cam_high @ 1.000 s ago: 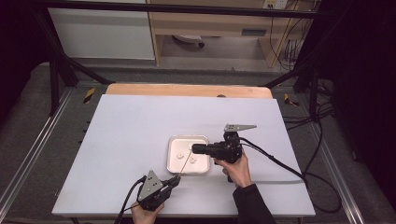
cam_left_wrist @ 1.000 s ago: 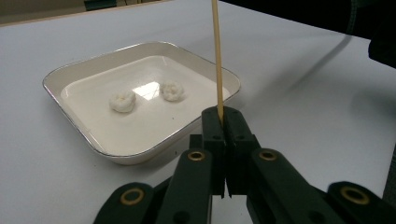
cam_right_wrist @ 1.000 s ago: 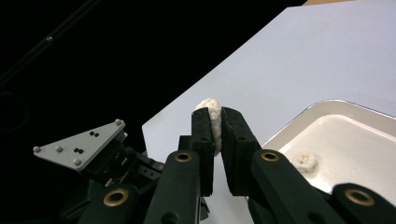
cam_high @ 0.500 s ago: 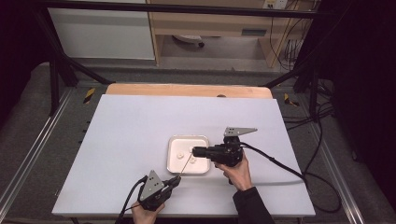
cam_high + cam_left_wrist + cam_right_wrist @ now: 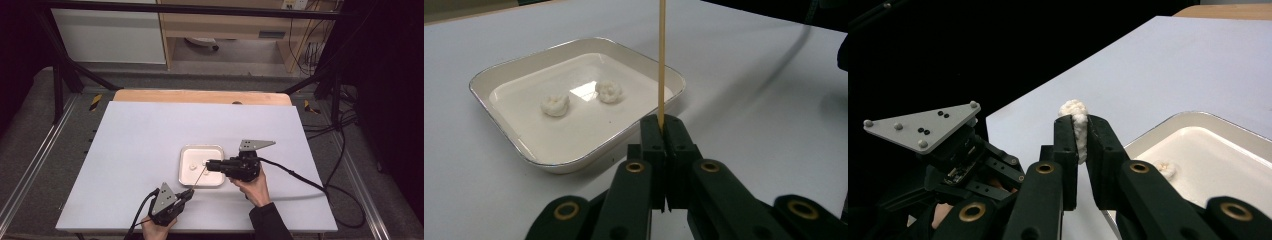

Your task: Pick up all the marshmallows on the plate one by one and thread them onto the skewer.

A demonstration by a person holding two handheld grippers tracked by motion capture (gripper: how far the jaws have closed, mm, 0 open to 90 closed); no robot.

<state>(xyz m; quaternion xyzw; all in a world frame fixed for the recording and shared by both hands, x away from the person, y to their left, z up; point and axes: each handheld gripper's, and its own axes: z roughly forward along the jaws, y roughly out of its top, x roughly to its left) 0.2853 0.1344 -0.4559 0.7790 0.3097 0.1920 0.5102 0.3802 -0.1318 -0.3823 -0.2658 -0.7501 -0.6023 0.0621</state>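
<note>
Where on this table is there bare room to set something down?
The white table top is bare left of the square tray and behind it, up to the wooden strip. It is crowded near the tray's front: left gripper with skewer, right gripper with a white piece.

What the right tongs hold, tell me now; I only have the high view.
Observer: The right tongs are shut on a white puffy piece.
Operator: Report the left tongs.
Observer: The left tongs pinch a thin wooden skewer; its visible length is bare.
Operator: Check the tray.
Observer: The tray holds two loose white pieces, apart from each other.
</note>
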